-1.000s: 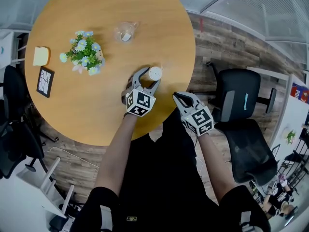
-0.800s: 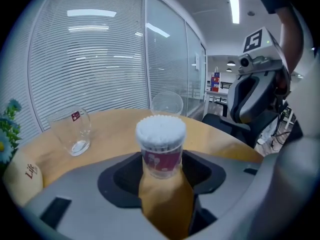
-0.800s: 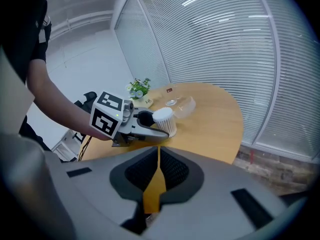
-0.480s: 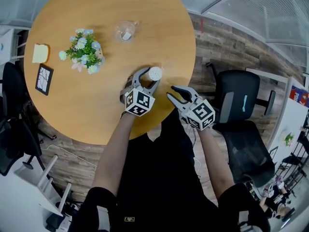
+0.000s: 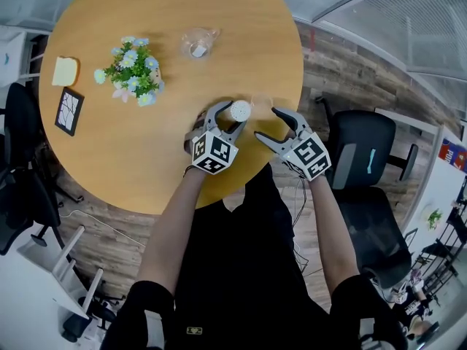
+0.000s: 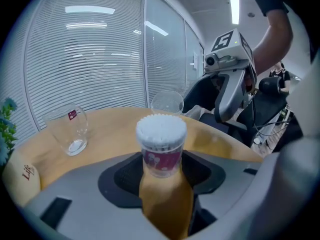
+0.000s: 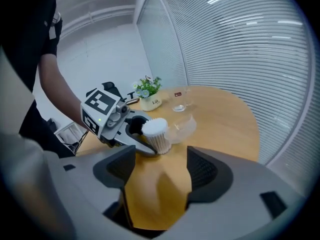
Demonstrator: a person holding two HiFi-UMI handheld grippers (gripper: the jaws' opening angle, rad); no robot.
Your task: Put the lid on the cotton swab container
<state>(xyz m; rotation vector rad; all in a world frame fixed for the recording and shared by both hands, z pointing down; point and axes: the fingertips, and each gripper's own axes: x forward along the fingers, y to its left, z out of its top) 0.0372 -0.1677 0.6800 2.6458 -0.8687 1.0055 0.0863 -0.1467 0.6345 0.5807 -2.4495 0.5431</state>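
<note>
The cotton swab container (image 5: 239, 111), a small clear tub packed with white swabs, stands open-topped near the round table's front edge. My left gripper (image 5: 229, 117) is shut on it, a pad on each side (image 6: 161, 144). The clear lid (image 5: 261, 100) lies on the table just beyond the container (image 6: 167, 103). My right gripper (image 5: 266, 123) hovers to the right of the container, its jaws opening with nothing between them. In the right gripper view, the container (image 7: 156, 134) and lid (image 7: 182, 125) lie ahead of the jaws.
A flower pot (image 5: 133, 77) stands at the table's left, a drinking glass (image 5: 197, 44) at the back. A yellow piece (image 5: 64, 71) and a black framed card (image 5: 69, 111) lie at the far left. An office chair (image 5: 365, 152) stands right of the wooden table (image 5: 146, 159).
My right gripper has moved forward from the table edge to beside the container, and its jaws have opened. The left gripper and the container have stayed put.
</note>
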